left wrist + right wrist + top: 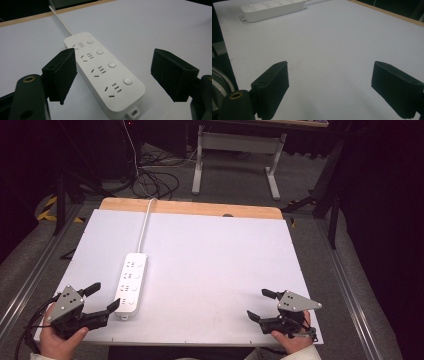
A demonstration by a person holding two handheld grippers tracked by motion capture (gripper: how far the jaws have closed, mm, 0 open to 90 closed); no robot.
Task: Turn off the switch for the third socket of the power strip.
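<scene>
A white power strip [131,285] with several sockets and round buttons lies on the white table [210,260], left of centre, its white cable [145,222] running to the far edge. My left gripper [103,297] is open near the table's front left corner, just left of the strip's near end. In the left gripper view the strip [105,72] lies ahead between the wide-apart jaws. My right gripper [261,305] is open at the front right, above bare table. In the right gripper view the strip [272,9] lies far off at the upper left.
A wooden strip [190,209] edges the table's far side. Beyond it stand a white desk frame [235,155] and loose cables [155,180] on the grey floor. Metal rails [350,285] run along both sides of the table.
</scene>
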